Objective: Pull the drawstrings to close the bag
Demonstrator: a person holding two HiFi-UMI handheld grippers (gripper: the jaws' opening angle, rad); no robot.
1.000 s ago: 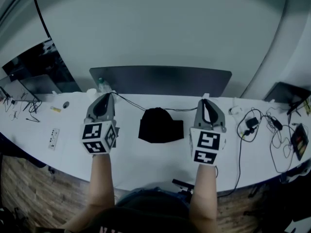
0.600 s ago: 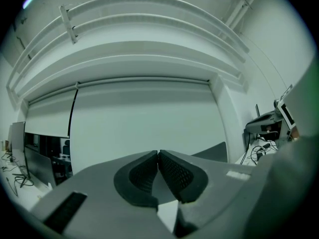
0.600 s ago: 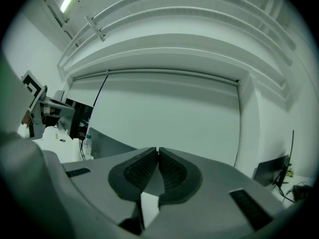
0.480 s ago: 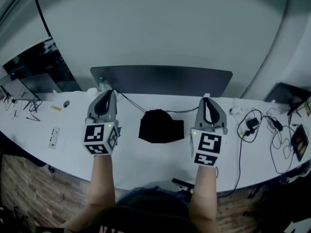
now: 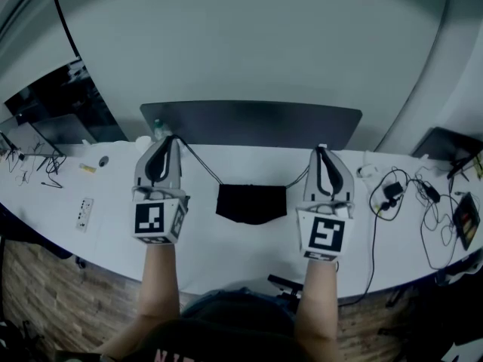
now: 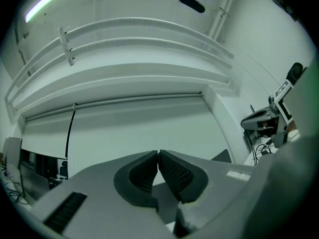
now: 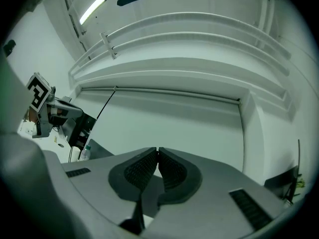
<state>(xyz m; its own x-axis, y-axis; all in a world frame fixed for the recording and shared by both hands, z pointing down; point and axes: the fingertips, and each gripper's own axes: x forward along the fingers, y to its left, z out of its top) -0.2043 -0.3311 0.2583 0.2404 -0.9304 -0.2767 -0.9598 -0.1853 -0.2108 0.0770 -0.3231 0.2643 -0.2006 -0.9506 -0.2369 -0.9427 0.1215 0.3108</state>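
Note:
A black drawstring bag lies on the white table between my two grippers. Its top edge is drawn into a straight line. A thin black drawstring runs taut from the bag's upper left to my left gripper; another drawstring runs to my right gripper. Both grippers tilt upward, away from the table. In the left gripper view the left gripper is pressed shut, with a dark cord end below the pads. In the right gripper view the right gripper is shut too, a dark strand hanging beneath.
A dark grey panel stands along the table's back edge, with a bottle at its left end. Tangled cables and devices lie at the right. Small items and wires lie at the left. The table's front edge is near the person's body.
Both grippers have lifted and tilted back. The two drawstrings have gone from slack to taut, and the bag's rounded top has flattened into a straight line.

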